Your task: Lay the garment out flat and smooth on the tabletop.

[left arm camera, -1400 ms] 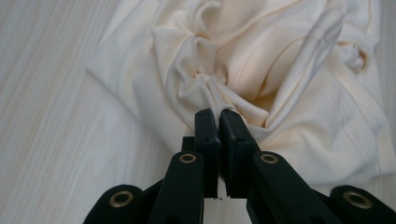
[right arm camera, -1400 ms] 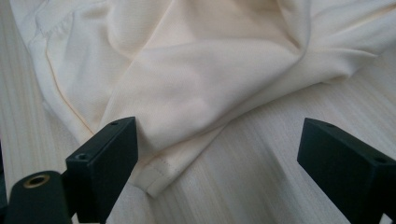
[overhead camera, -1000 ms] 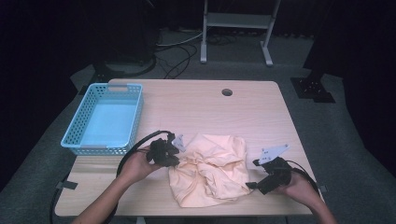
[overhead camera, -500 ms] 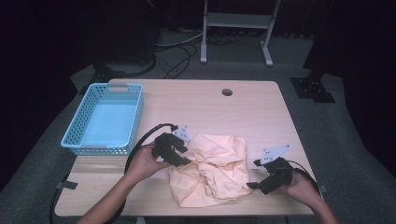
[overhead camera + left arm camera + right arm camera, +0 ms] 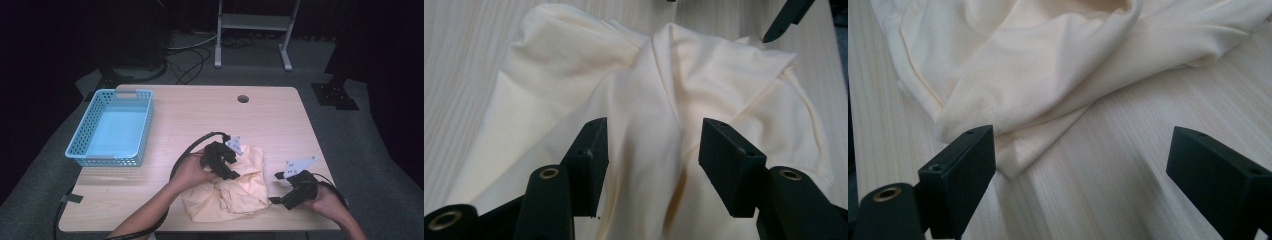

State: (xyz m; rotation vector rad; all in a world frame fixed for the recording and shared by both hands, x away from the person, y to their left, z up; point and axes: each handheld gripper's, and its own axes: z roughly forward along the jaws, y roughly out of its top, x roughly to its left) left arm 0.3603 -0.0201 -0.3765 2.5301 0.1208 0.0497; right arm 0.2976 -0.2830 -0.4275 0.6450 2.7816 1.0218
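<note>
Hovering left gripper [image 5: 227, 167] over cloth [image 5: 235, 192], jaws apart.

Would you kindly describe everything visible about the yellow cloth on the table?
The cloth is a pale yellow, soft knit-looking fabric with a stitched hem, crumpled into a loose heap on the wooden table near its front edge. The open left gripper hangs over its folds; the open right gripper faces one corner from alongside.
</note>
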